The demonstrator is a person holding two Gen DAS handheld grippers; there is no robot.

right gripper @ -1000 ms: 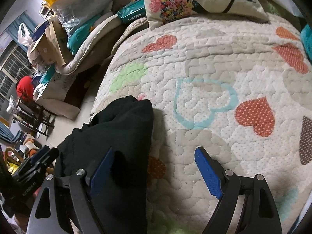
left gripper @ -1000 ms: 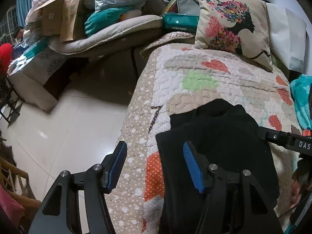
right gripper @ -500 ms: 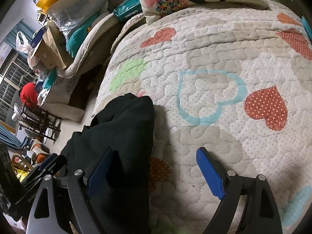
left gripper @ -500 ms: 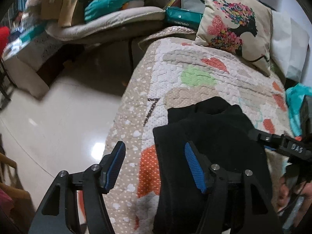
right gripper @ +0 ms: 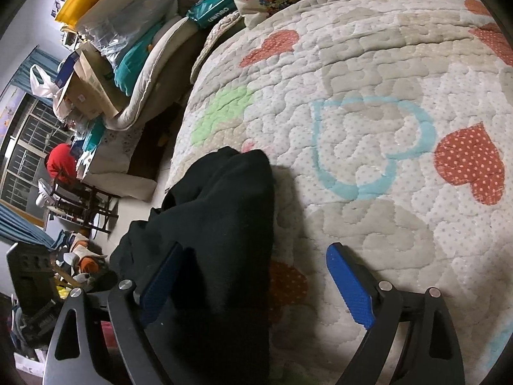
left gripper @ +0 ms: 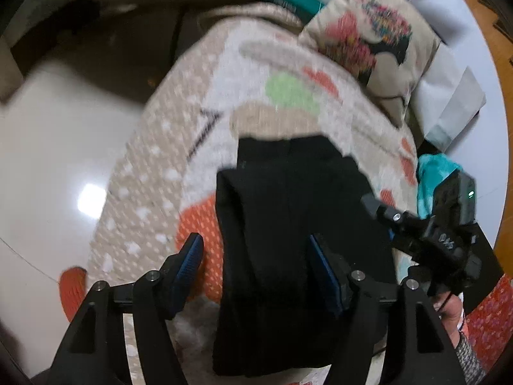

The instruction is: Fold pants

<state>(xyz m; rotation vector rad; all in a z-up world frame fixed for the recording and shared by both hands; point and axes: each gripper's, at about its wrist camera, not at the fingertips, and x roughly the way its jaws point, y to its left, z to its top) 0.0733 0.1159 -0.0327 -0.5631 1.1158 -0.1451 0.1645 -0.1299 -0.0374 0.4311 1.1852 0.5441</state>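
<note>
The black pants (left gripper: 288,224) lie folded in a long stack on the heart-pattern quilt (left gripper: 256,96), near the bed's left edge. My left gripper (left gripper: 256,263) is open, above the pants' near left part. The right gripper body (left gripper: 442,234) shows to the right of the pants in the left wrist view. In the right wrist view the pants (right gripper: 221,224) lie at lower left on the quilt (right gripper: 368,64). My right gripper (right gripper: 253,282) is open, with its left finger over the pants and its right finger over bare quilt.
A floral cushion (left gripper: 378,41) lies at the bed's head. A teal cloth (left gripper: 433,173) lies at the right. The tiled floor (left gripper: 48,160) is to the left of the bed. Boxes, bags and a folded mattress (right gripper: 128,57) pile up beyond.
The left gripper has risen and tilted down, so the pants now lie between its fingers; its view is motion-blurred. The right gripper has barely moved. Both stay open.
</note>
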